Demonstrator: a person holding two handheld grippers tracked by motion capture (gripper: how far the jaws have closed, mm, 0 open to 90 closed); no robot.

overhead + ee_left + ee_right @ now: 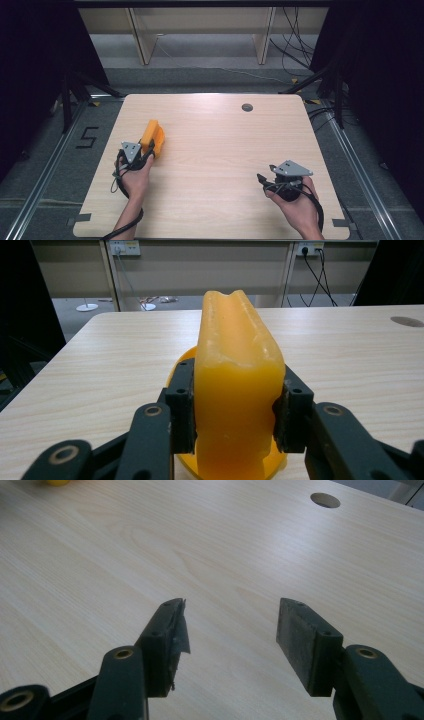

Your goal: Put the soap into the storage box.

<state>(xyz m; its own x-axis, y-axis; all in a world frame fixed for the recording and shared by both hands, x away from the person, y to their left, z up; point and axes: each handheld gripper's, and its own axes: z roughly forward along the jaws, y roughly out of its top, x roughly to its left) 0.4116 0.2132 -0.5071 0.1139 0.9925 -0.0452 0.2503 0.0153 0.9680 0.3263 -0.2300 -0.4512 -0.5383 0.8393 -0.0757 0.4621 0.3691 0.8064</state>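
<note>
A tall orange block (153,134) with a notched top stands on the left part of the wooden table (220,145). My left gripper (147,150) is shut on it, held by a hand from the near side. In the left gripper view, both black pads (182,412) press on the flanks of the orange block (235,370), which rests on a round orange base. My right gripper (265,179) is held low over the table's right front. Its jaws (230,630) are open, with bare wood between them. A sliver of the orange block (58,482) sits at the far corner of the right gripper view.
A round cable hole (247,107) lies near the table's far edge, also in the right gripper view (325,500). Beyond the table stand wooden shelf legs (141,40) and loose cables (295,50). Dark stands flank both sides.
</note>
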